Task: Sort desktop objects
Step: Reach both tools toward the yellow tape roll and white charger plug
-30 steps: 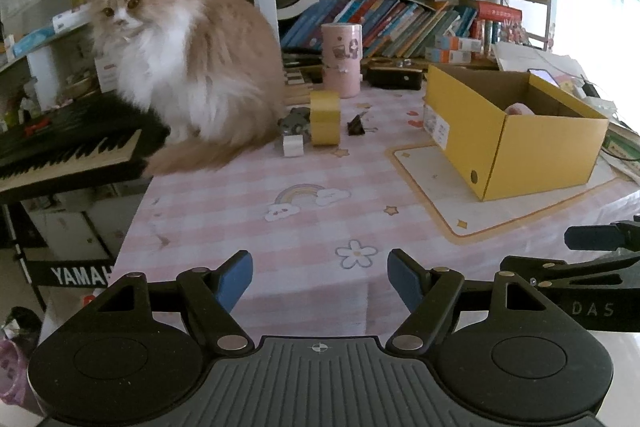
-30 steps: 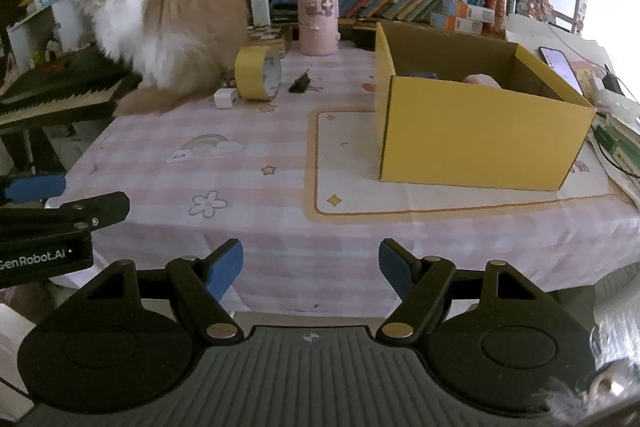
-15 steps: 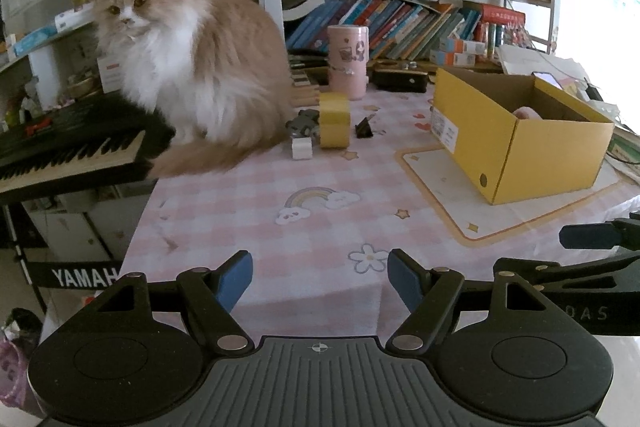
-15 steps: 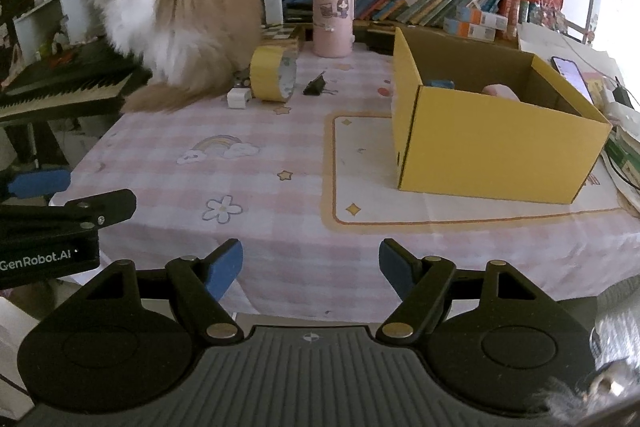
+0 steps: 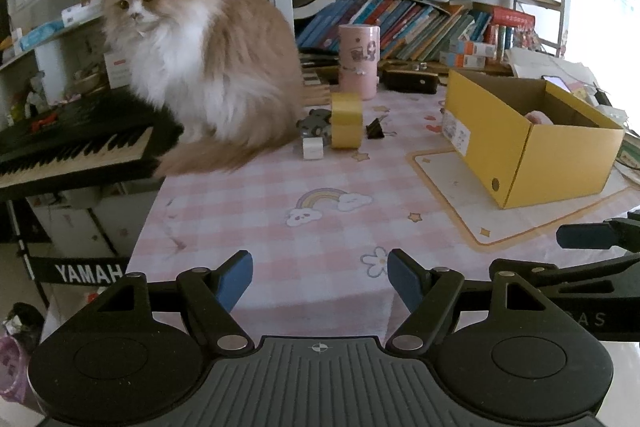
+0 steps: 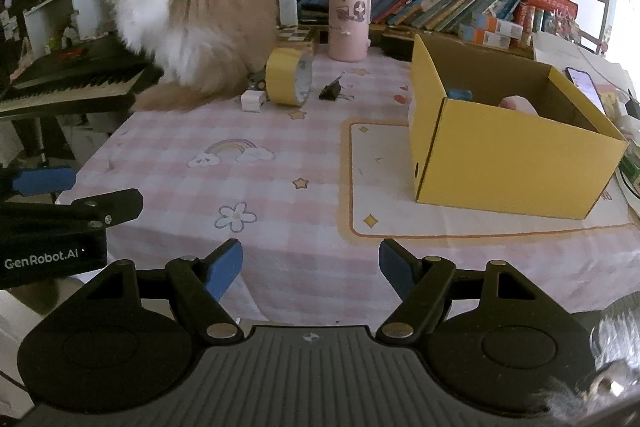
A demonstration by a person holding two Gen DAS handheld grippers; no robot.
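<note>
A yellow tape roll (image 5: 346,120) (image 6: 289,76) stands on edge at the far side of the pink checked table (image 5: 280,203) (image 6: 256,187). Beside it lie a small white block (image 5: 313,148) (image 6: 253,100), a black binder clip (image 5: 375,128) (image 6: 331,91) and a grey item (image 5: 314,123) partly hidden by the cat. An open yellow cardboard box (image 5: 520,143) (image 6: 504,155) sits on the right with a pink thing and a blue thing inside. My left gripper (image 5: 320,277) and right gripper (image 6: 310,265) hover open over the near table edge, both empty.
A fluffy cream cat (image 5: 200,67) (image 6: 188,27) sits at the table's far left, next to a black keyboard (image 5: 76,147) (image 6: 68,83). A pink cylinder (image 5: 358,61) (image 6: 349,21) and a black case (image 5: 408,81) stand at the back before the bookshelves. A phone (image 6: 582,83) lies behind the box.
Both views have shifted slightly, so the scene sits lower and further right in the frames. The cat has turned its head toward the cameras. Both grippers stay open as before.
</note>
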